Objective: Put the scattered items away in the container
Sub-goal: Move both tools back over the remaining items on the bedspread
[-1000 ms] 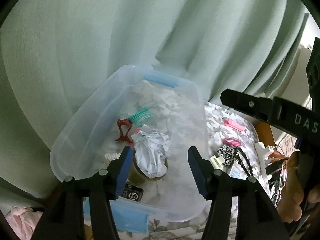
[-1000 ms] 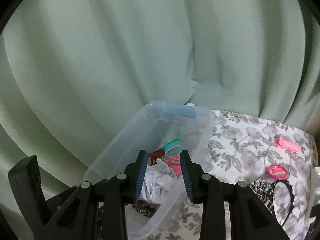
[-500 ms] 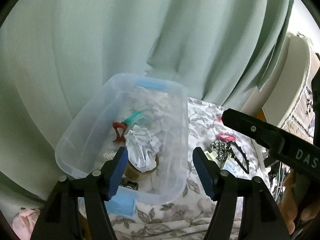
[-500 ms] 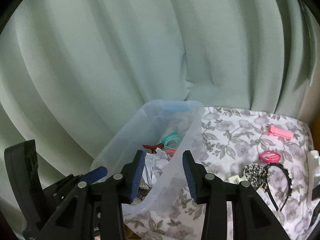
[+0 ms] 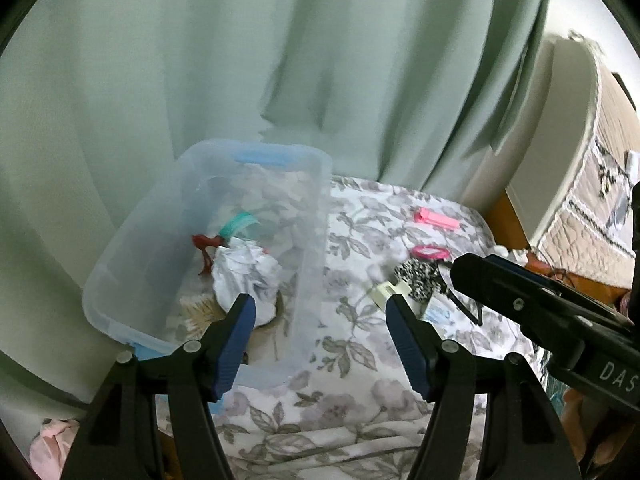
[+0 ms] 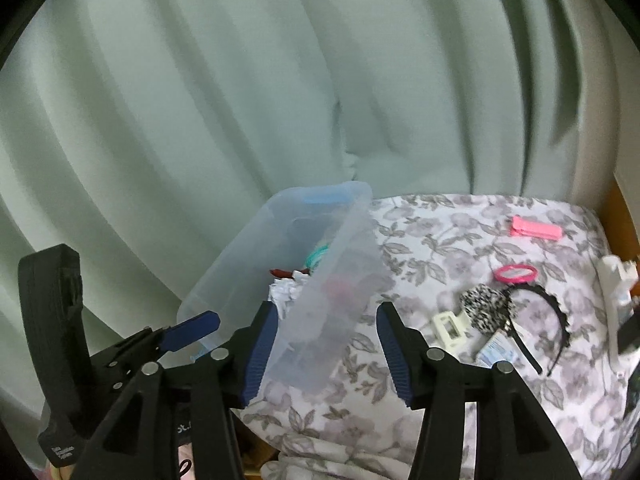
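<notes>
Left hand-held gripper (image 5: 320,336) gapes beside translucent, blue-latched container (image 5: 136,264).

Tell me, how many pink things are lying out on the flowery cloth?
2. A flat pink clip lies farthest back, and a pink ring lies nearer, just behind the spotted bow. More may be hidden inside the clear bin.

One container (image 5: 132,280), two pink clips (image 6: 535,229).

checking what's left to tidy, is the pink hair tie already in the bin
No, the pink hair tie lies on the floral cloth, outside the clear bin.
</notes>
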Motion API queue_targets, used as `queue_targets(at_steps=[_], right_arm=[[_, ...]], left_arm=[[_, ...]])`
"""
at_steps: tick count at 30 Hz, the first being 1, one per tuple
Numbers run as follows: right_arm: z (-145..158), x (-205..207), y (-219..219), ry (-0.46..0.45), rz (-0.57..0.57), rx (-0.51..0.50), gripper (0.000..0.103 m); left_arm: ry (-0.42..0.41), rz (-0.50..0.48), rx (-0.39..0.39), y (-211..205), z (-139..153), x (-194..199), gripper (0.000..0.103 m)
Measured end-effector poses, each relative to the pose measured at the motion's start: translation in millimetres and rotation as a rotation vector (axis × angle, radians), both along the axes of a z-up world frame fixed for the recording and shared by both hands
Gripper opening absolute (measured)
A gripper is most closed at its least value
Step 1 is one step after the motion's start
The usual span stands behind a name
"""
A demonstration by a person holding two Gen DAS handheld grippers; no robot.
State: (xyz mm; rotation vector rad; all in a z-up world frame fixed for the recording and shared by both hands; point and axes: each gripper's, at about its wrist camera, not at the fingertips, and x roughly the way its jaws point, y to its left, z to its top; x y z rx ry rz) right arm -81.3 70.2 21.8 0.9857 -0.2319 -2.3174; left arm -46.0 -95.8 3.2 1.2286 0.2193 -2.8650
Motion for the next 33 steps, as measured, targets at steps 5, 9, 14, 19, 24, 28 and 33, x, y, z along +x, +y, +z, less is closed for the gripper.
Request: queue_targets(at_steps=[5,9,14,19,24,28,33], right_arm=[[-5,0,19,-0.023,-0.044,-0.011,0.056],[-12,-2,35,-0.041,-0.075,-0.022,0.056],[-24,-4,55,-0.063,-0.108,-0.034,0.056],[-43,-10,81,-0.104,-0.156,-0.033,0.056],[-72,-18,125,-0.177,-0.272,-0.023,0.056],[-96,-24,152,-0.229,-0.358,0.020,0.056],[-123,-35,169,-0.302,-0.396,0.023,0.056]], left_arm=[[-0.032,-0.043,-0.042,21,-7,-7,0.069],[-0.041,-0.069,-0.065,35,-11,-12,0.069],[-0.054,-0.100,-0.081,50,-18,-19,0.088],[-0.051,-0.120,-0.083,62,-28,-30,0.092],[-0.048,-0.149,-0.050,74,-42,-42,0.098],[-0.054,-0.172,-0.020,83,-54,-52,0.101],[-0.064,-0.203,0.008,95,-68,-66,0.101]])
